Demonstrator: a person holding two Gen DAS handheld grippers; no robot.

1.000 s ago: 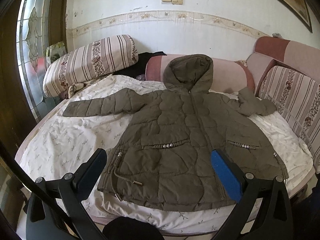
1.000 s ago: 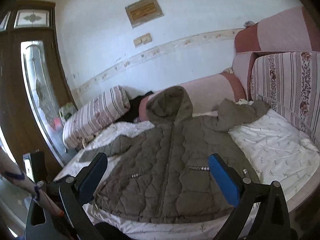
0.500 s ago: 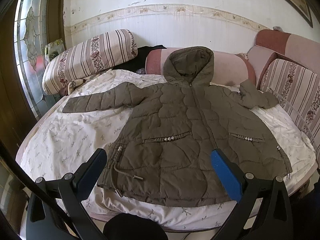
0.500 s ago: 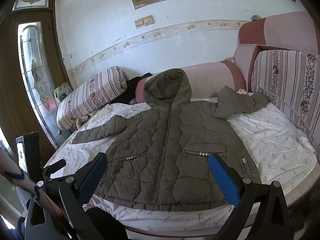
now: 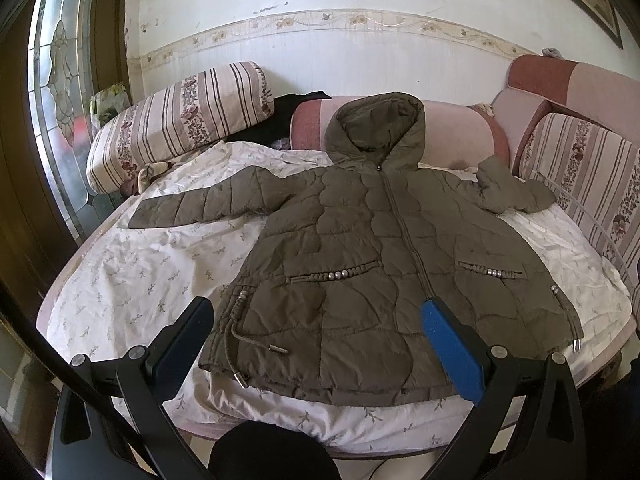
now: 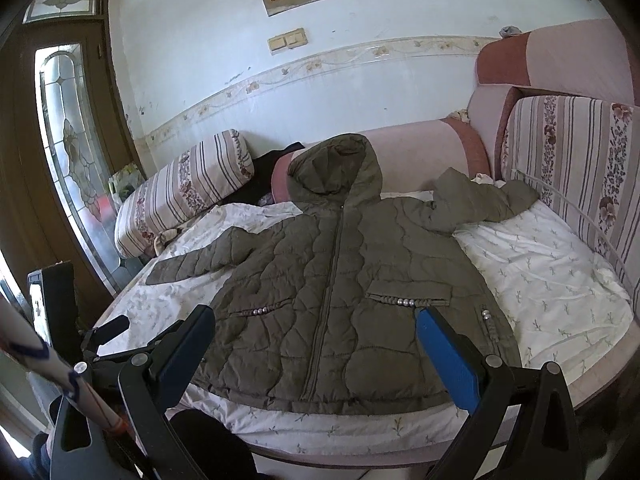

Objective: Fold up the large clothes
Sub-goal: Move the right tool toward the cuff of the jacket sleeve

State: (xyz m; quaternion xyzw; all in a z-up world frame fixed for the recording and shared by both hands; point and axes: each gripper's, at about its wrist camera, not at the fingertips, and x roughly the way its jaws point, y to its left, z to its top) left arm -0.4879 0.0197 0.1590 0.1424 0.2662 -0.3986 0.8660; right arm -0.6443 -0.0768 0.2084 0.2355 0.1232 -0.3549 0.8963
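An olive quilted hooded jacket (image 5: 360,256) lies front up and zipped on a white-sheeted bed (image 5: 132,280). Its hood rests against a pink bolster, its left sleeve stretches out flat, and its right sleeve is bunched near the striped cushion. It also shows in the right wrist view (image 6: 340,288). My left gripper (image 5: 316,320) is open and empty, hovering above the jacket's hem at the bed's front edge. My right gripper (image 6: 314,328) is open and empty, also above the hem. The left gripper's fingers (image 6: 108,328) show at the left of the right wrist view.
A striped bolster (image 5: 180,120) and a pink bolster (image 5: 452,132) line the back wall. Striped cushions (image 5: 588,176) stand along the right side. A dark garment (image 5: 288,116) lies between the bolsters. A stained-glass door (image 6: 76,160) is at the left.
Both grippers have come closer to the bed and tilted down, so the jacket fills more of each view. Both stay open. The jacket has not moved.
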